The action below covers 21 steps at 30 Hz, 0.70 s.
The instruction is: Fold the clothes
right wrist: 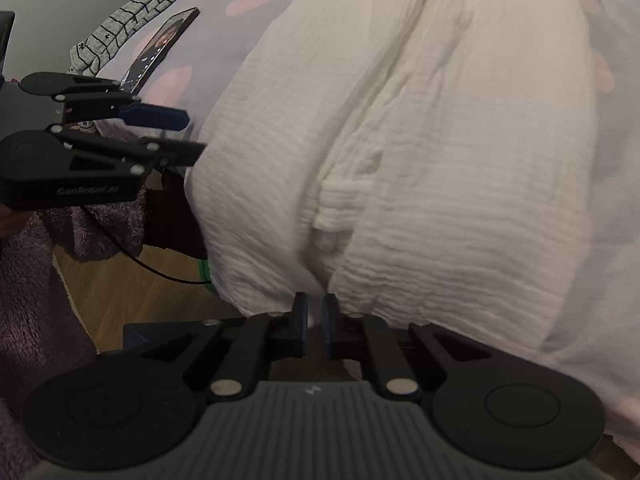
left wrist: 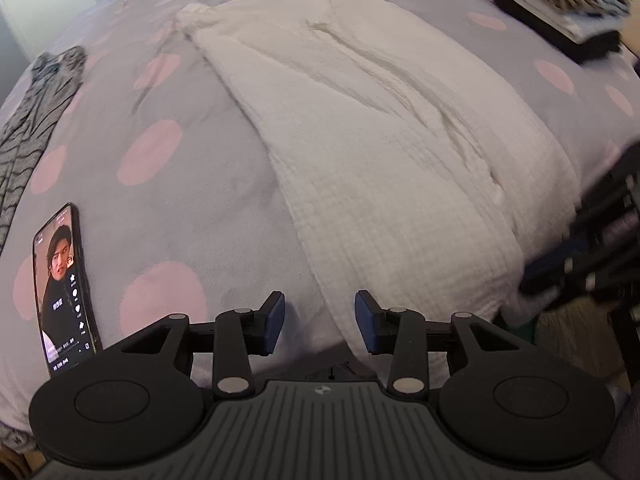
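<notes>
Garment hem pinched betw right gripper fingers (left gripper spread).

- The white garment is made of crinkled, matt cloth.
- The bedspread is seen as soft, fleecy fabric.
- The left gripper is built of matt black plastic.
- The phone screen is glossy.
- The floor is smooth wood.

Lighting: dim, soft indoor light, no hard shadows; faint shading in the folds of the white garment. Glare: none; lit phone screen is the brightest small source. Blur: motion smear at the right edge of the left wrist view; right wrist view soft throughout. Distortion: strong fisheye bowing, dark vignetted corners.
</notes>
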Tool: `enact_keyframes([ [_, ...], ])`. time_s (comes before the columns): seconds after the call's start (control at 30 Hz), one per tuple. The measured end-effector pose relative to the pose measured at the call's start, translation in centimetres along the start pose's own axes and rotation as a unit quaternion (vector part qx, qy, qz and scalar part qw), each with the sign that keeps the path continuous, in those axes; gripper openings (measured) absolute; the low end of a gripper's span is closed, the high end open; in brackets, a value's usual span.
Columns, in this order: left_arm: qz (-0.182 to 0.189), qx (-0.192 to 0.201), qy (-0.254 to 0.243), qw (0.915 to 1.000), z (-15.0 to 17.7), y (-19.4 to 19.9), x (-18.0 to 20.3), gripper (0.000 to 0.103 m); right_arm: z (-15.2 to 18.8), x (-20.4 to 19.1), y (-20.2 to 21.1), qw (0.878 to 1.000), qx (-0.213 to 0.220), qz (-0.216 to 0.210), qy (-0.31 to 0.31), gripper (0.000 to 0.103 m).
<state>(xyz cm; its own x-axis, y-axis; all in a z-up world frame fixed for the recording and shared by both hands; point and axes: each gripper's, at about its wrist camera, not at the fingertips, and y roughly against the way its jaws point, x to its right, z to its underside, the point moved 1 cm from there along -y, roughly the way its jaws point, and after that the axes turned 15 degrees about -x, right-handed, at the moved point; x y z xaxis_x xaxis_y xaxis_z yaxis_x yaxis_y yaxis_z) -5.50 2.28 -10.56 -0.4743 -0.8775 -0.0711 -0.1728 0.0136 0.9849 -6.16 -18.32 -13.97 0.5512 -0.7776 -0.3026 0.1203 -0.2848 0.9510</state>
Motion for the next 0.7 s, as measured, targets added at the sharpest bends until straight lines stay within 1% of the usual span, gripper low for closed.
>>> enact_keyframes([
  [0.03,0.009,-0.003,-0.022,0.9997,0.3,0.2,0.0,0.038,0.1,0.2,0.5,1.0,0.0,0.002,0.005,0.018],
  [0.07,0.019,-0.006,-0.045,0.9988,0.6,0.3,0.0,0.04,0.3,0.6,1.2,1.0,0.002,0.005,0.012,0.026],
  [0.1,0.029,-0.011,-0.065,0.9974,0.9,0.3,0.0,0.044,0.4,1.1,1.9,1.0,0.005,0.008,0.015,0.029],
  [0.13,0.039,-0.019,-0.079,0.996,1.2,0.1,-0.1,0.044,0.5,1.7,2.3,1.0,0.003,0.009,0.018,0.031],
  [0.2,0.054,-0.039,-0.093,0.9935,1.6,-0.6,-0.3,0.044,0.7,3.1,2.9,1.0,-0.011,0.004,0.014,0.031],
  [0.33,0.078,-0.065,-0.084,0.9913,1.7,-2.3,-0.8,0.045,1.7,5.8,2.9,0.999,-0.032,0.009,-0.015,0.032],
  [0.43,0.084,-0.071,-0.083,0.9904,1.5,-3.3,-0.8,0.045,2.1,6.8,2.1,0.999,-0.037,0.009,-0.031,0.033],
  [0.53,0.094,-0.071,-0.086,0.9892,1.1,-4.2,-0.4,0.044,2.3,7.2,1.2,0.999,-0.034,0.004,-0.028,0.033],
  [0.6,0.09,-0.074,-0.097,0.9884,0.7,-4.8,0.1,0.044,2.3,7.4,0.2,0.999,-0.042,0.01,-0.021,0.032],
  [0.63,0.086,-0.079,-0.1,0.9882,0.5,-5.2,0.3,0.044,2.3,7.5,-0.4,0.999,-0.047,0.012,-0.018,0.03],
  [0.67,0.084,-0.082,-0.102,0.9878,0.4,-5.5,0.6,0.044,2.3,7.6,-1.1,0.998,-0.053,0.018,-0.013,0.024],
  [0.7,0.085,-0.085,-0.103,0.9874,0.3,-5.8,0.8,0.044,2.2,7.7,-1.9,0.998,-0.061,0.023,-0.011,0.023],
])
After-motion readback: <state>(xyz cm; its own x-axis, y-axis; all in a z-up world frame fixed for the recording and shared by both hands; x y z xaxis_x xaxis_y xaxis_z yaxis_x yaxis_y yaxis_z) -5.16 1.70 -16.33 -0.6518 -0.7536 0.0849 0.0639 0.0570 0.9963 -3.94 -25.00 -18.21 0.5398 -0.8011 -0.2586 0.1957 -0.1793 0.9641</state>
